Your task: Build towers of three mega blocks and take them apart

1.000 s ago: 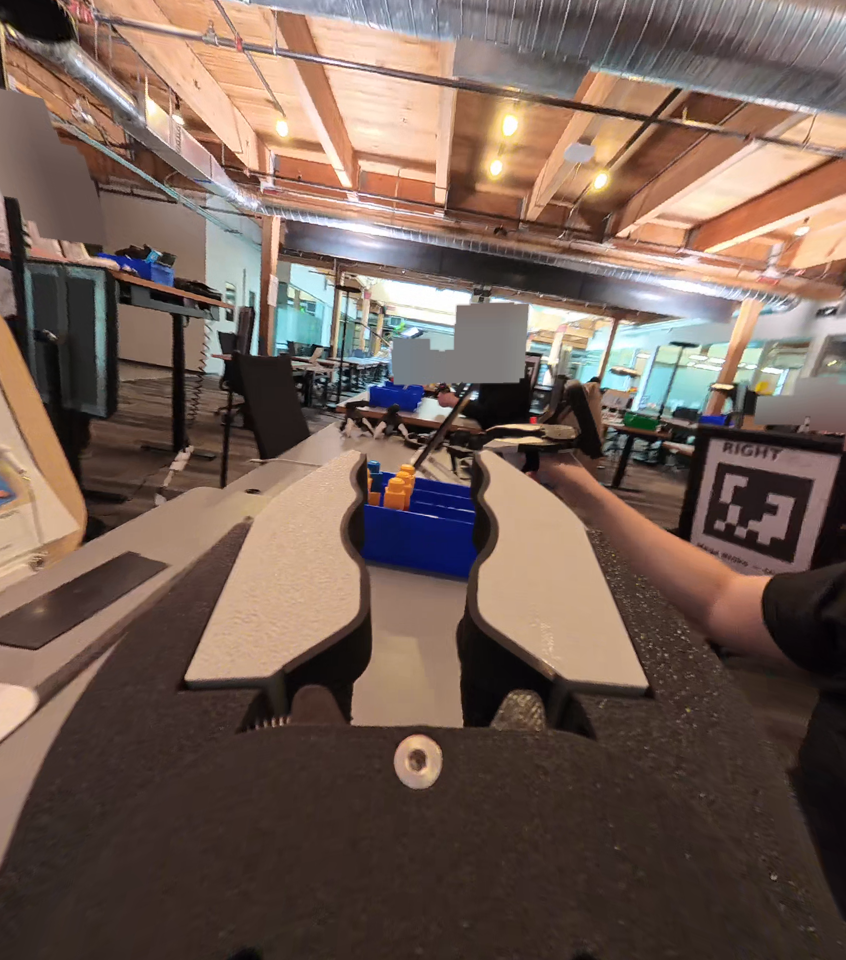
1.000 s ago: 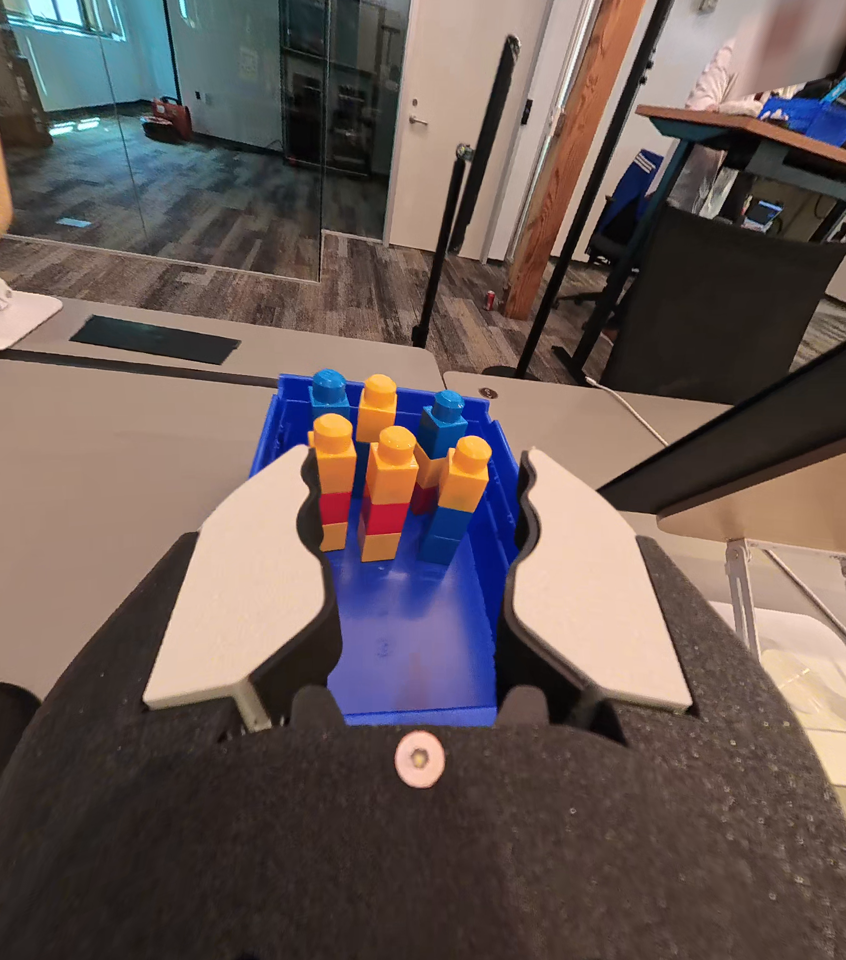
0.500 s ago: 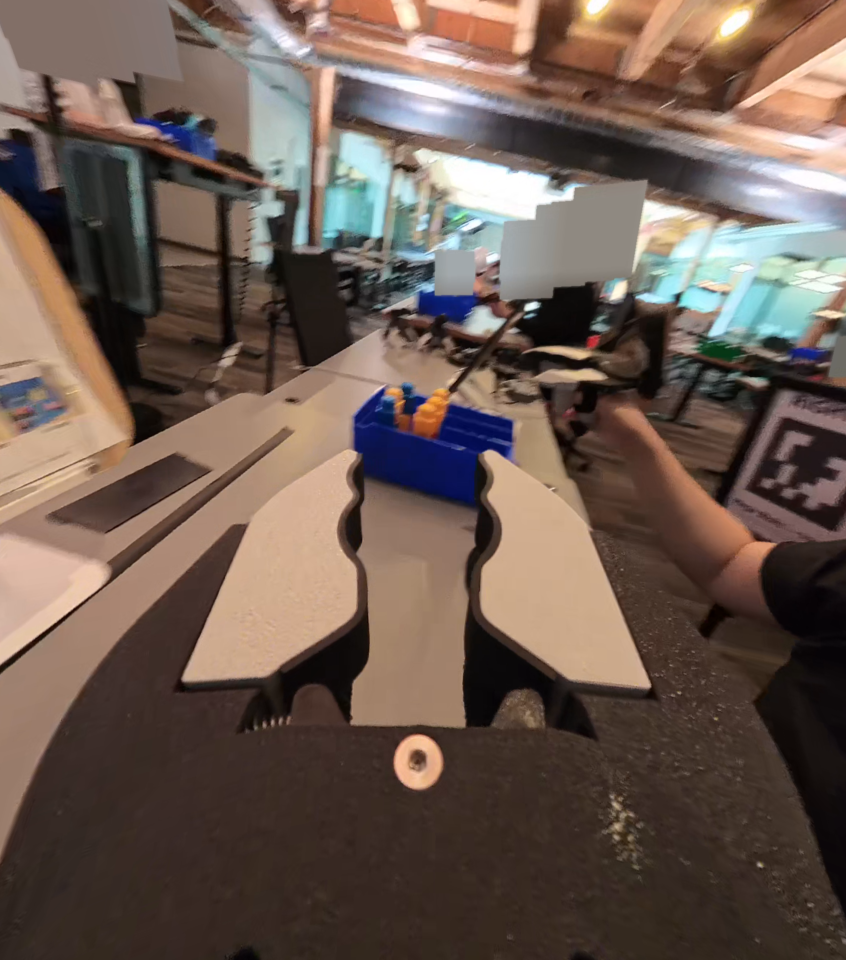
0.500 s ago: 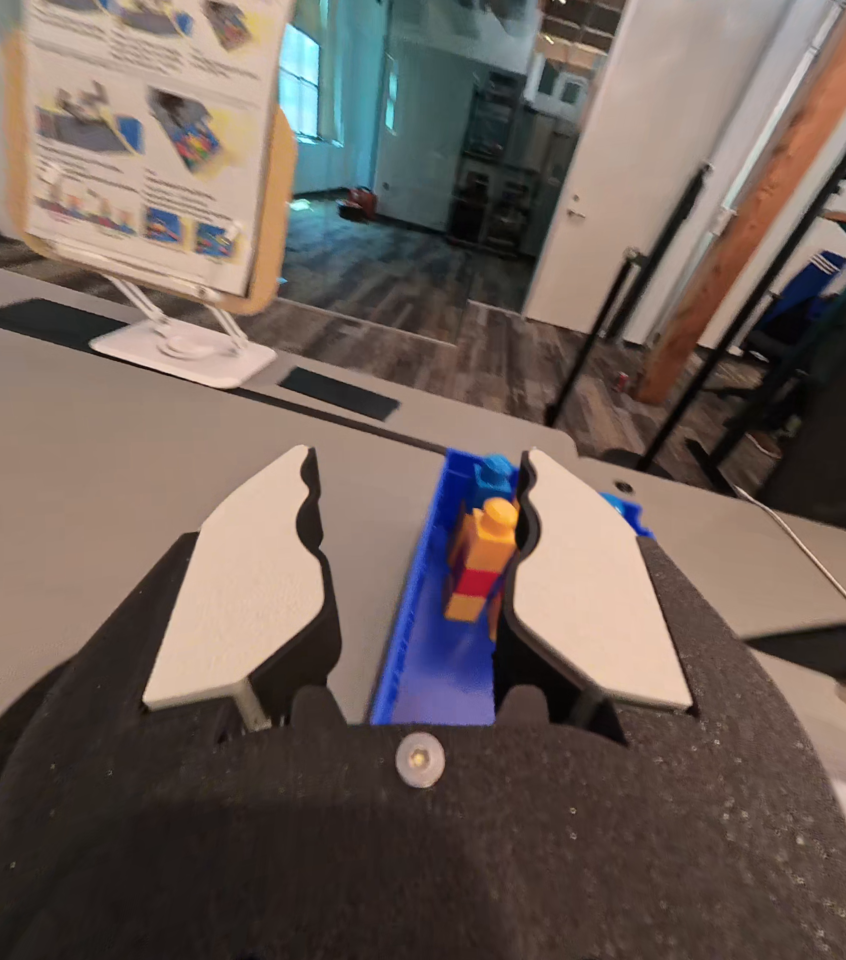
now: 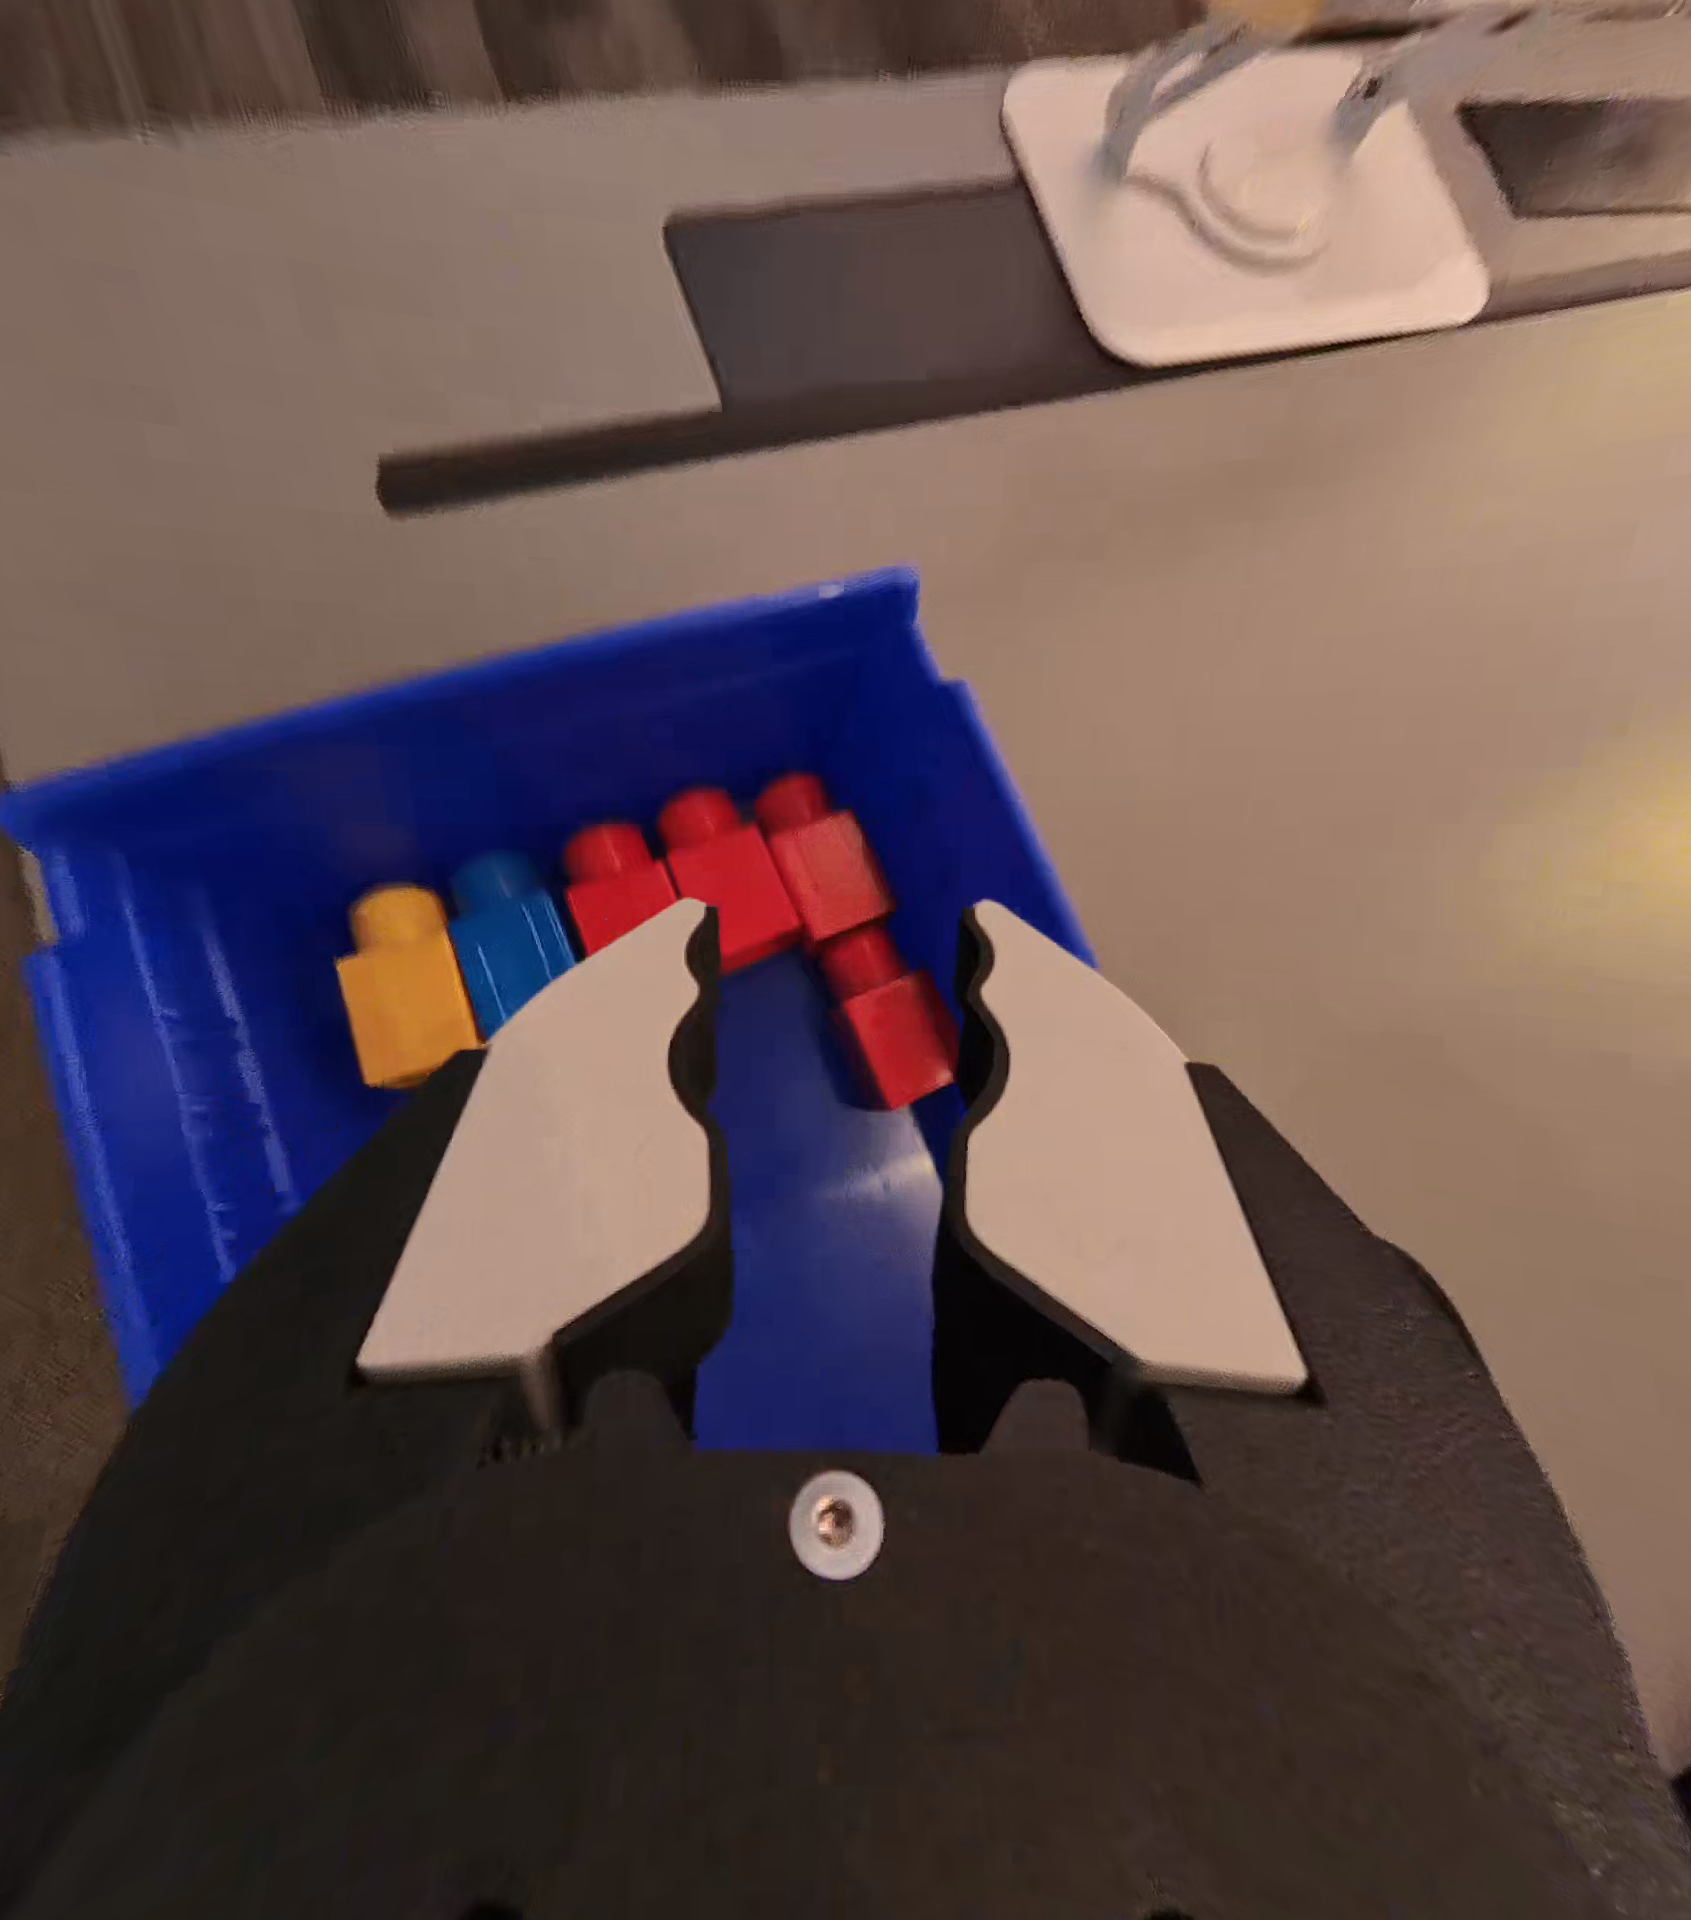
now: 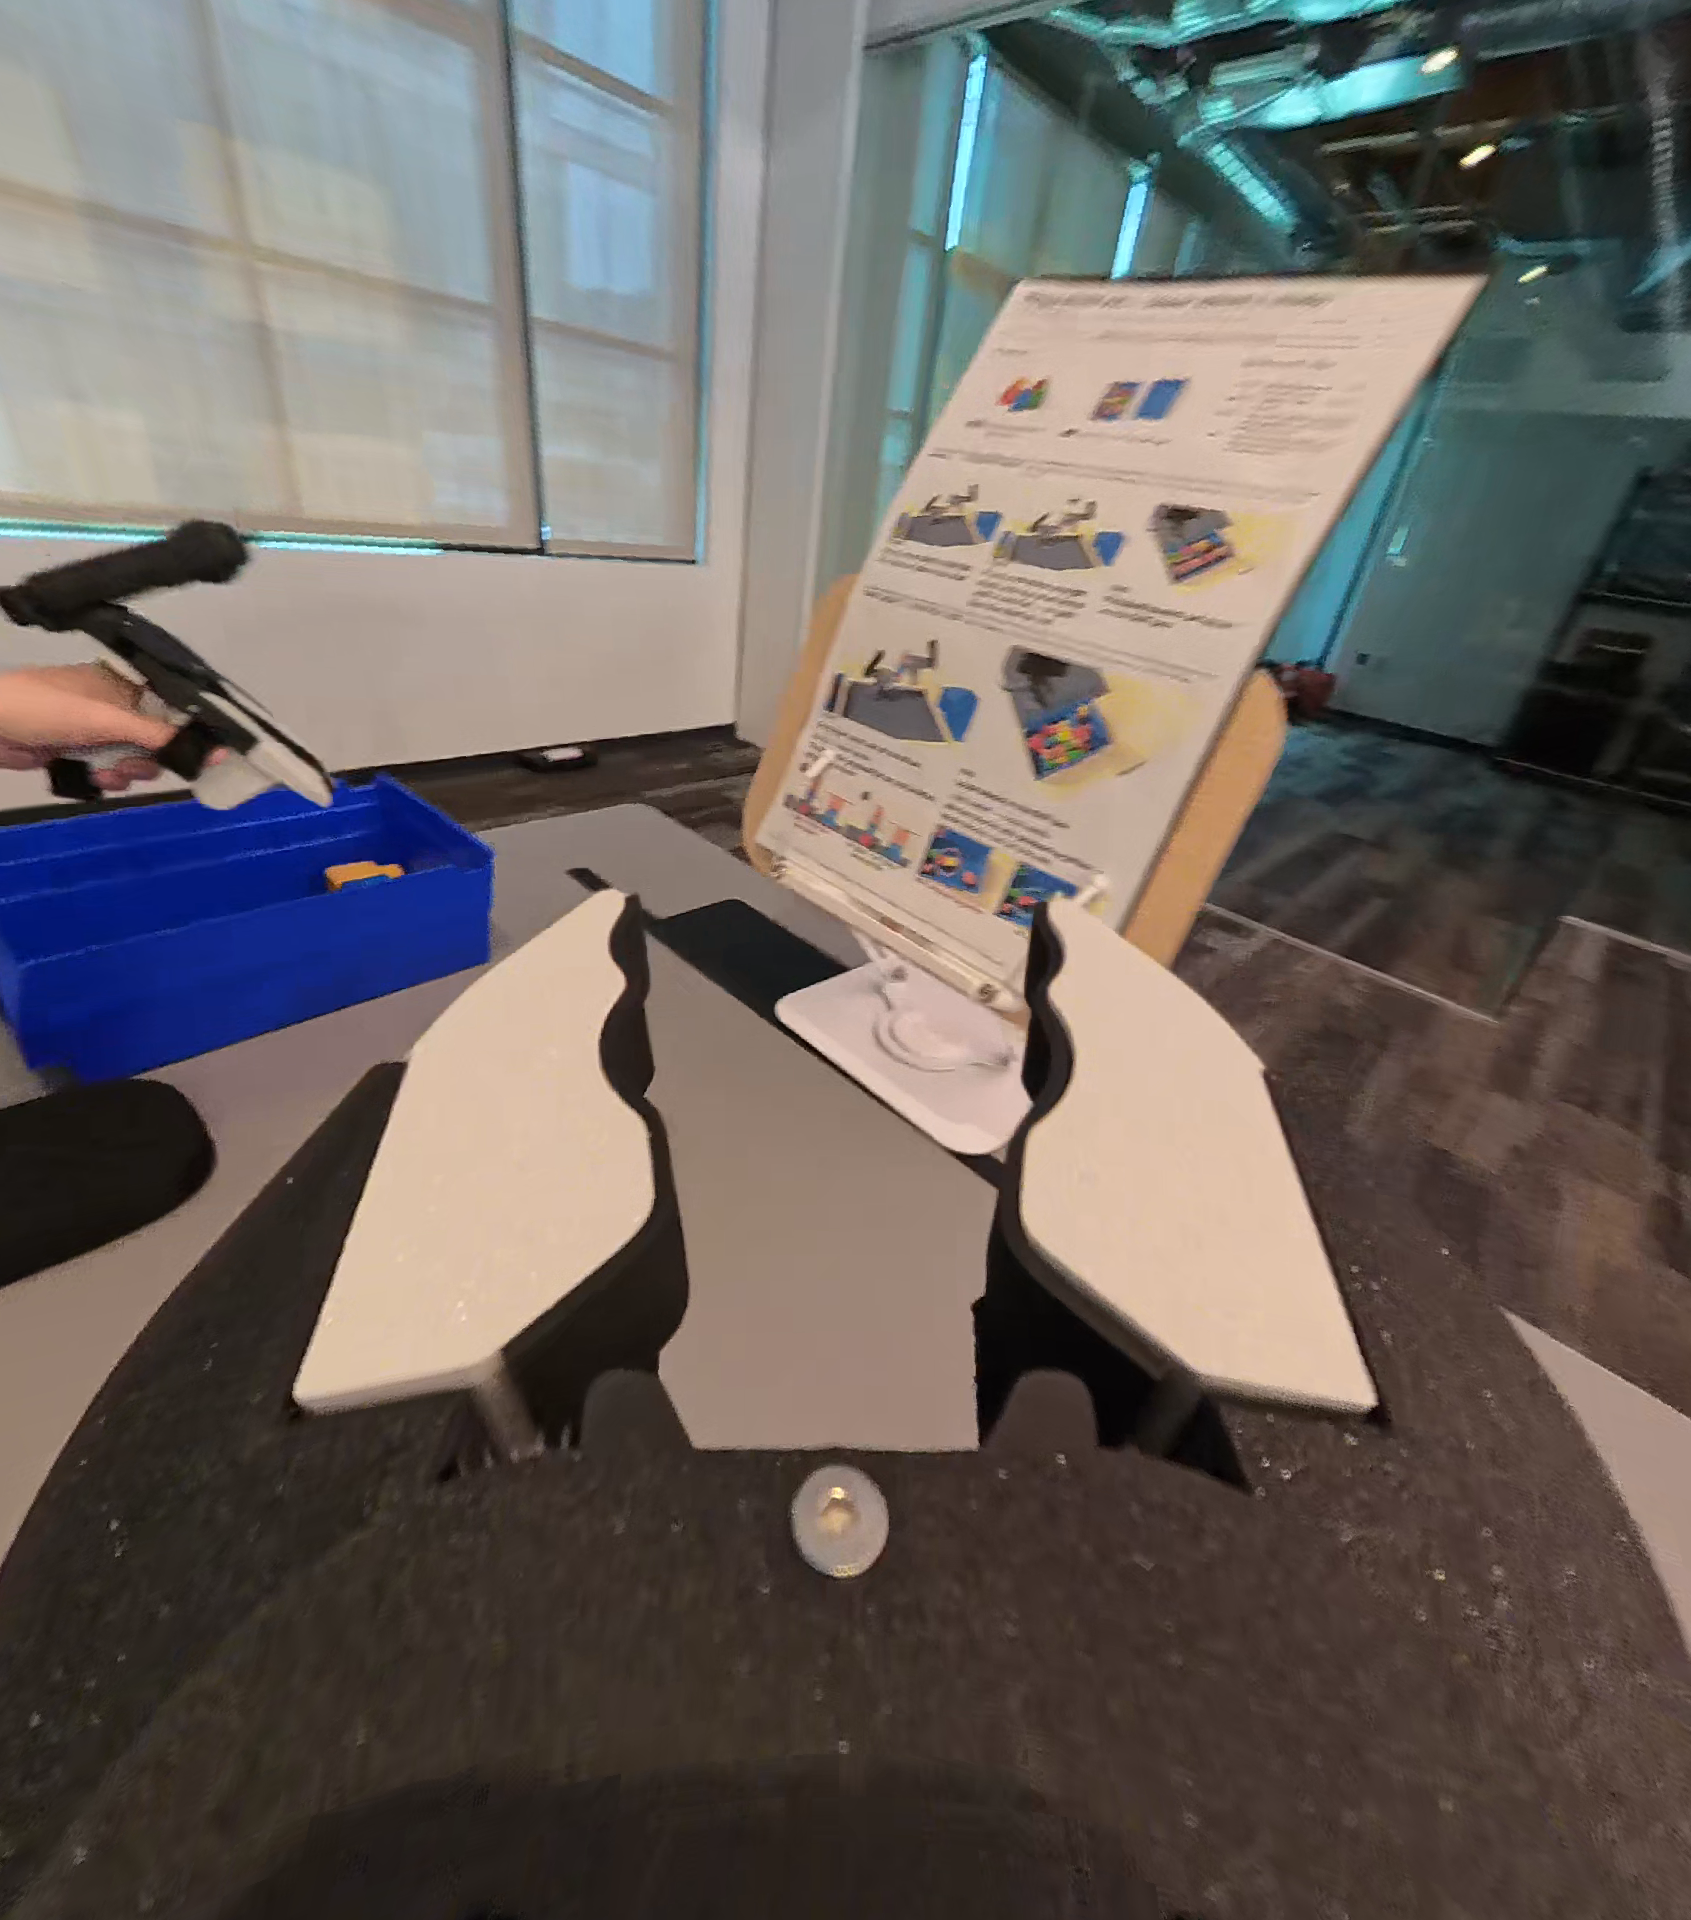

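Observation:
In the left wrist view a blue bin holds loose single blocks lying on their sides: a yellow block, a blue block and several red blocks. My left gripper is open and empty, pointing down into the bin, with one red block just inside its right finger. My right gripper is open and empty above the grey table. The right wrist view also shows the bin at the left, with a hand holding the left gripper over it.
A white stand holds an instruction board at the table's far edge; its base also shows in the left wrist view. A black pad lies on the table at left. A dark slot lies behind the bin.
Both grippers swung left, away from the bin of built towers. My left gripper now points down into another bin of loose blocks. My right gripper now faces the instruction board. Both stayed open.

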`<state>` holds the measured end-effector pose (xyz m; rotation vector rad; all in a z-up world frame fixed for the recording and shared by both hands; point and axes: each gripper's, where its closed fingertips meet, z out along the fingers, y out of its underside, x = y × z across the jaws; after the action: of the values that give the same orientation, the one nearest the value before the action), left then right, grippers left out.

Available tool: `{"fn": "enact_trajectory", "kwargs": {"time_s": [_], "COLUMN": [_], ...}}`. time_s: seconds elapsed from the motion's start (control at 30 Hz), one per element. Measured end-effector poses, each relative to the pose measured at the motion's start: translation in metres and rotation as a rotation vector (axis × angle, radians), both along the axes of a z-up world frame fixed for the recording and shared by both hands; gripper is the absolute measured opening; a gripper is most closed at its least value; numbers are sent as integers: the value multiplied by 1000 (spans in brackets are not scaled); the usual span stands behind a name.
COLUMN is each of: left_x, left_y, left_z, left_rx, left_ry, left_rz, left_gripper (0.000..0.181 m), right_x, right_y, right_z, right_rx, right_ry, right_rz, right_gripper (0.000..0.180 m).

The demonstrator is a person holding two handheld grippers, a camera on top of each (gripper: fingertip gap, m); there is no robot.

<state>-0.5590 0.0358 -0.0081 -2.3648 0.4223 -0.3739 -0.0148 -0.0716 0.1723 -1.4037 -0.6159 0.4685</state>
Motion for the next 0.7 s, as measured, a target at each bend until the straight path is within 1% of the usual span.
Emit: {"fn": "enact_trajectory", "kwargs": {"time_s": [0.1,0.17,0.3,0.4,0.43,0.5,0.63,0.7], "left_x": [2,5,10,10,10,12,22,22], "left_y": [8,14,22,24,24,22,3,-9], "left_z": [-28,-47,-78,-87,-87,-87,-83,-84], "left_rx": [-45,-75,-141,-145,-142,-152,-165,-178], "left_ry": [-31,-21,84,222,239,223,121,107], "left_rz": [7,1,-62,-144,-161,-161,-168,-154], "left_gripper": [42,43,50,58,60,58,55,54], "right_x": [-39,-62,-106,-129,-133,-139,-137,-133], "right_y": [20,31,42,45,46,48,58,62], "right_z": [-10,-7,0,-3,-7,-17,-43,-46], "right_rx": [-73,-74,-66,-63,-64,-66,-140,-156], "right_ry": [-29,-26,-15,-32,-42,-55,-122,-105], "right_rz": [78,113,198,240,247,248,226,216], "right_gripper": [70,69,69,69,69,69,69,69]}}
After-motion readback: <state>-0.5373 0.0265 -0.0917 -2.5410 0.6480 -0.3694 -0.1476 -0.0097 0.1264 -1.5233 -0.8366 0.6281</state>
